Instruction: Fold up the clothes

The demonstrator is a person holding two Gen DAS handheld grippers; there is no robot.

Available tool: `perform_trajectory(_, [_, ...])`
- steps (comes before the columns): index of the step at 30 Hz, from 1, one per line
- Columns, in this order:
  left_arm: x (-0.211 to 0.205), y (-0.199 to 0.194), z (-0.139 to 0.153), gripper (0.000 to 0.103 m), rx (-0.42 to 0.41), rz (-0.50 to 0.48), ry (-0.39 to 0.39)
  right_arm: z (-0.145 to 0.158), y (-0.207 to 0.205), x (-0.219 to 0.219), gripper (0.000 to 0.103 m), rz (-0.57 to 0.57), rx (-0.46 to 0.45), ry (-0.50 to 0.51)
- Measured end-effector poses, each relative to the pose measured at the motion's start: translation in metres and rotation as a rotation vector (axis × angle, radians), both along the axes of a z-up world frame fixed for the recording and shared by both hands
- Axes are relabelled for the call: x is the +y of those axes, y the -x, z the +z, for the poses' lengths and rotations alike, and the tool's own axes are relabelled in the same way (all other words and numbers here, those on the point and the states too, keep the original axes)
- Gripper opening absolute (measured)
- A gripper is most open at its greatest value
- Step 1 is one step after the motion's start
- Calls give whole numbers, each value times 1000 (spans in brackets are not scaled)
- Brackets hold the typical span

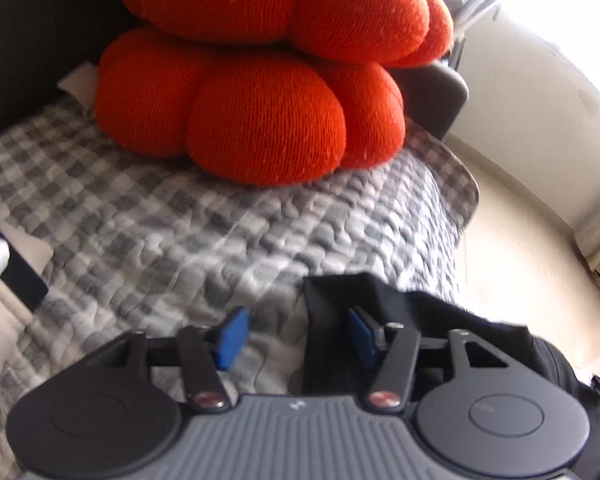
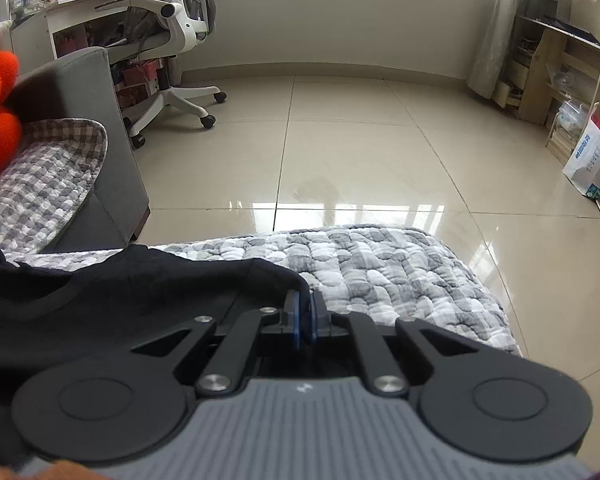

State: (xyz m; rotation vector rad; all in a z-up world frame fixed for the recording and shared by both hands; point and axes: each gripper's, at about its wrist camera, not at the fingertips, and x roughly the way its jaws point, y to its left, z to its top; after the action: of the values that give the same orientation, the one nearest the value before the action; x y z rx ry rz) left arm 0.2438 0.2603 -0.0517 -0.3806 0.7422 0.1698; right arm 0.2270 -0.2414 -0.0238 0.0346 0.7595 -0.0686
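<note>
Black jersey cloth is what both tools deal with, and it looks thin, limp and light; it should drape and slide rather than hold a crease, so a judgement is that it wants pinching at hems and corners, never mid-panel.

Left gripper: its jaws stand apart, blue pads clear of each other, nothing pressed between them; the black garment lies draped over the finger at 3 o'clock, its cut edge running up toward 12. Right gripper: jaws drawn together; the garment's edge curls over them from 9 o'clock and seems pinched there, though the fold hides the pads, so the hold is likely rather than certain.

Outward, the garment rests on a grey checked quilt covering a sofa seat; the quilt is puffy and grippy, so the cloth may drag on it.

Orange knitted cushions sit at 12 o'clock in the left view; glossy floor tiles and an office chair lie beyond the right one.
</note>
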Motion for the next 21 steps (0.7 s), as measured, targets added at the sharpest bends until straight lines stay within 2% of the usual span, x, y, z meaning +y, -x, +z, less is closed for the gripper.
perform_trajectory(1, [-3,0,1,2,-2,2,1,0,0,1,7,0,-7,8])
perform_trajectory(4, [-9,4,7,1,-10,45,-29,0,1,7,6,-2,-40,46])
perform_trajectory(6, [-9,12,18,1,-54,87,-63,4,3,10,5,-5,-72,55])
perform_trajectory(9, [-4,32,40,1,-177,138,-116,13,6,14,5,-3,-130,44])
perform_trajectory(11, [-2,41,51,2,-208,157,-165,19,8,19,5,16,-163,38])
perform_trajectory(13, [0,36,51,2,-119,168,-205,21,7,26,5,34,-170,56])
perform_trajectory(16, [9,18,28,2,146,169,-228,13,-1,34,5,52,-119,86])
perform_trajectory(17, [12,14,17,2,213,159,-220,8,-4,35,5,55,-87,87])
perform_trajectory(19, [13,11,4,3,266,124,-226,-4,-11,37,5,49,-19,87])
perform_trajectory(21, [6,12,4,2,250,94,-289,-12,-12,38,5,47,7,95])
